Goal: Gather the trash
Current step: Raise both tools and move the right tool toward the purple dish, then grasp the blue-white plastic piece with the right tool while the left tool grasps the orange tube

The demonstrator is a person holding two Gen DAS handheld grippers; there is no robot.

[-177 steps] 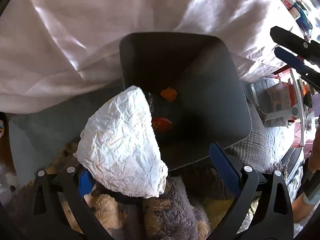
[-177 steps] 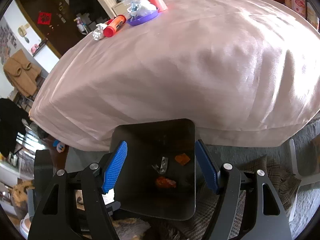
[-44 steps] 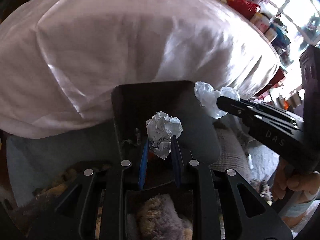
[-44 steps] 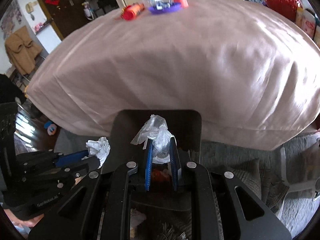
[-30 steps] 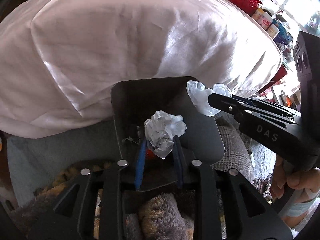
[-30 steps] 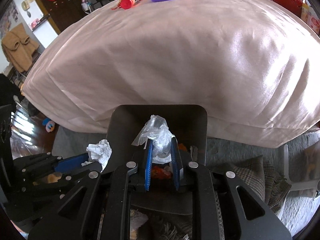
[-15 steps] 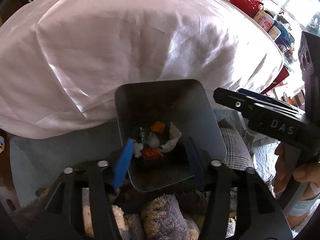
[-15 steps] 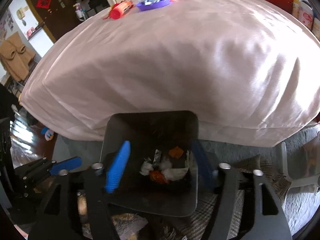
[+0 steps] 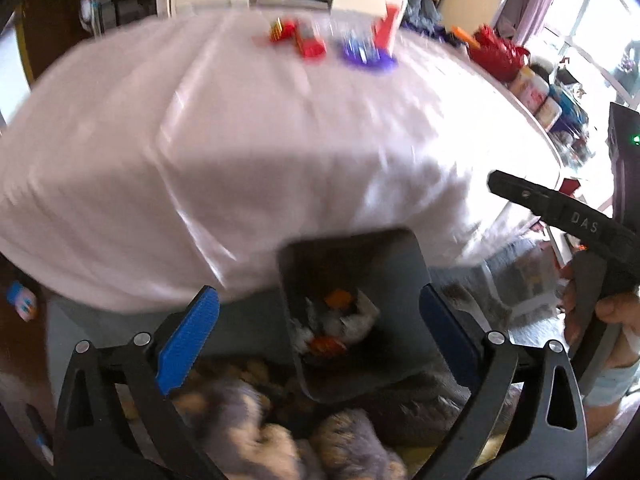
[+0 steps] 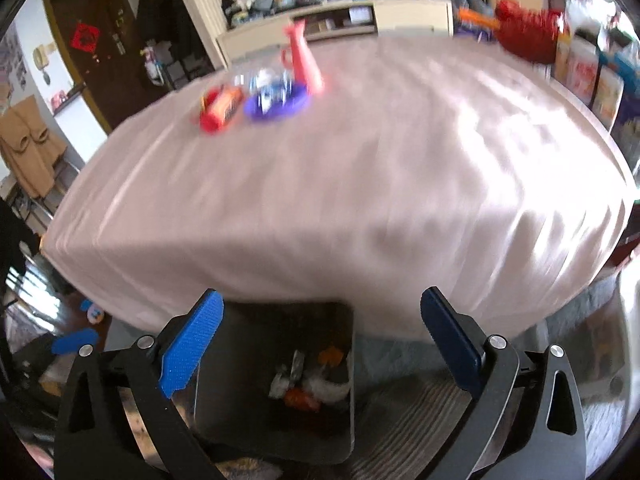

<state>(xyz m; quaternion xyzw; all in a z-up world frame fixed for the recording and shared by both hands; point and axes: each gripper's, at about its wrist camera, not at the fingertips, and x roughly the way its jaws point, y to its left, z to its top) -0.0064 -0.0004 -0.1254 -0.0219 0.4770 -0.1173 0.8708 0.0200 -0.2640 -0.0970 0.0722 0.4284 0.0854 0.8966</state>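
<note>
Since the earlier frames, our 2 wads have dropped into the dark bin (image 9: pixel 404 264). We see both claws, left gripper (image 9: pixel 318 330) and right gripper (image 10: pixel 320 334), just spread apart and empty above the trash (image 10: pixel 308 384) lying at its bottom.

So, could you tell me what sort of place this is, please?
Most likely a lived-in home room: a table under a pink cloth, a coat hanging beside a door, and cluttered shelves behind.

Satiny glossy tablecloth (image 10: pixel 360 200), matt dark bin (image 10: pixel 248 360)
</note>
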